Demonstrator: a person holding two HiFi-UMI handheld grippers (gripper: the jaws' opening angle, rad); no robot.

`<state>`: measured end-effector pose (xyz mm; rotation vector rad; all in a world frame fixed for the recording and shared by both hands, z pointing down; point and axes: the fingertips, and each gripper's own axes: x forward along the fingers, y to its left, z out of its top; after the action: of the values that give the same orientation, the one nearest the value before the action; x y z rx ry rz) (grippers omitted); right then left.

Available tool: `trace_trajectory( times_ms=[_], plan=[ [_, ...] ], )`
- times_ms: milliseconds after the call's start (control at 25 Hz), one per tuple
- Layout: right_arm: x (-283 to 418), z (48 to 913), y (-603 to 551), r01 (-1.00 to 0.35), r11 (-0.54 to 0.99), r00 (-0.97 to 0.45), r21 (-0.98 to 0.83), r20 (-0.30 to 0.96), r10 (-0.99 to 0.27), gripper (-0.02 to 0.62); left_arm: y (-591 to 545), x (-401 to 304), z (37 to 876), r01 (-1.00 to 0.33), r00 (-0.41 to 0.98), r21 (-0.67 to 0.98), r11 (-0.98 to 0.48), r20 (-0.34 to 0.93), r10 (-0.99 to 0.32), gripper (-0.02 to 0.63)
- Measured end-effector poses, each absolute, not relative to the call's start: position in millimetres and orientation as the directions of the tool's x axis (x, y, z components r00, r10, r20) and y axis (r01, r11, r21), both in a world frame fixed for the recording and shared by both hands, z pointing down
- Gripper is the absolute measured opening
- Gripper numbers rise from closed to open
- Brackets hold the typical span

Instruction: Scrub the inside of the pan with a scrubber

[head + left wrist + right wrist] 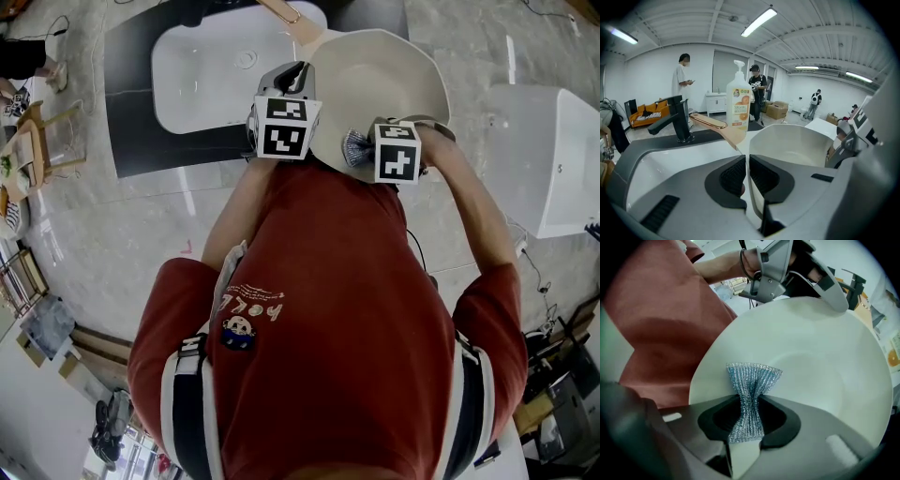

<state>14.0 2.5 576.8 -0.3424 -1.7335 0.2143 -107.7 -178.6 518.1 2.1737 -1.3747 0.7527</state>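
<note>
Pan (380, 80) handle (281, 13) points away toward sink (197, 80); left gripper (746, 172) clamps rim; right gripper (749, 416) pinches scrubber (753, 379).

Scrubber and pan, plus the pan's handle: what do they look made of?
Scrubber: looks like knitted metallic-thread mesh, silvery blue; it glints and shows fine ribbing.
Pan: smooth cream-white satin interior, probably ceramic or enamel coating over metal; the base metal does not show.
Handle: tan with a coppery edge; wood or coated plastic, cannot tell.
</note>
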Motion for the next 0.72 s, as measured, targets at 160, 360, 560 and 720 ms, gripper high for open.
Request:
trace_trajectory(
  times_ms=[160, 360, 560, 720],
  plan=[
    [35, 581, -3, 0.099, 0.957, -0.063, -0.273, 0.958, 0.28, 0.129, -178, -107, 516, -0.913, 0.339, 0.054, -0.405, 0.653, -0.677, 0.032],
    [56, 587, -13, 0.074, 0.979, 0.027, -0.19, 0.982, 0.189, 0.135, -178, -105, 517, -0.905, 0.345, 0.034, -0.423, 0.64, -0.687, 0.034],
    [71, 593, -30, 0.055, 0.993, 0.076, -0.108, 0.992, 0.104, 0.14, -179, -104, 518, -0.905, 0.346, 0.031, -0.425, 0.635, -0.69, 0.034],
    [85, 593, -49, 0.024, 0.999, 0.105, -0.025, 0.994, 0.022, 0.14, -179, -103, 518, -0.904, 0.344, 0.023, -0.428, 0.632, -0.694, 0.035]
  ],
)
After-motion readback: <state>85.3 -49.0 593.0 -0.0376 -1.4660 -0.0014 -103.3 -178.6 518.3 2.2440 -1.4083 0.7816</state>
